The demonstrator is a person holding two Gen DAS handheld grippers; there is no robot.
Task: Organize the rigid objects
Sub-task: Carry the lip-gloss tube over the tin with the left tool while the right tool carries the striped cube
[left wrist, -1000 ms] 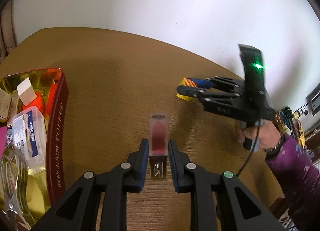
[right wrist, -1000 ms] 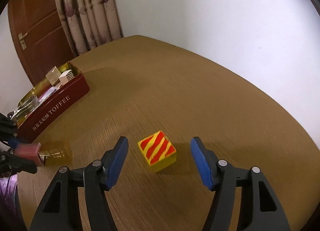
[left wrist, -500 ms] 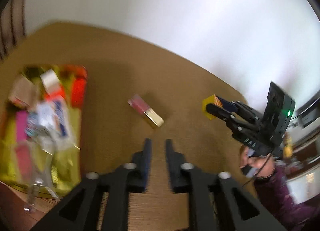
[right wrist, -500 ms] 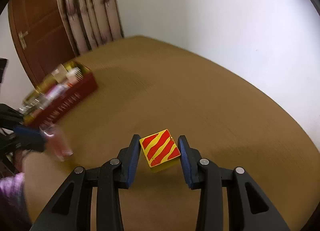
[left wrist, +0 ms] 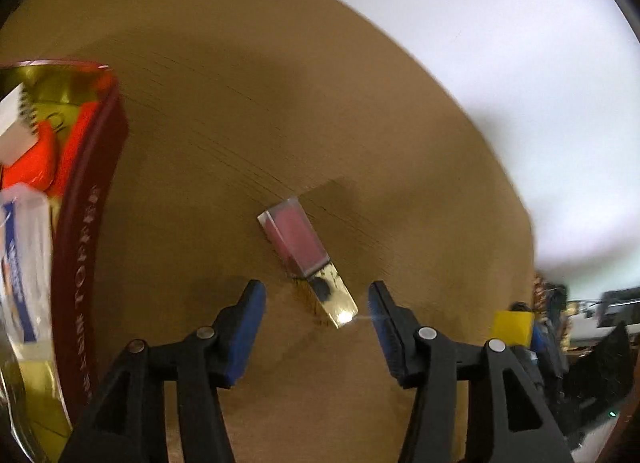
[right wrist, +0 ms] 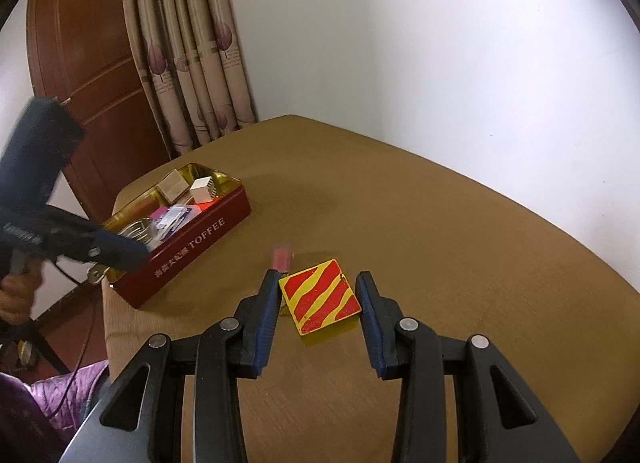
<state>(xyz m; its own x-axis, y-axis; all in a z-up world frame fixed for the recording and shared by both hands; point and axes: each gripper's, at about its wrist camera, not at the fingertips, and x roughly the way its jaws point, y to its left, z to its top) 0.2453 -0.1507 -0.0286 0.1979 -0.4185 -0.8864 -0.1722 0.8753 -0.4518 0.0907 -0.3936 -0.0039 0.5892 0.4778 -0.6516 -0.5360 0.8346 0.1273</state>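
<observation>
Left gripper just opened wide, dropping your pink bottle mid-tabletop; right gripper now loosely brackets the striped block.

Bare table right of the toffee tin, pink bottle and striped block lying mid-table

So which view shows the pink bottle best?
The left wrist view: the pink bottle lies whole on the table, gold cap toward the open left claw. The right wrist view shows only its blurred pink end behind the striped block.
</observation>
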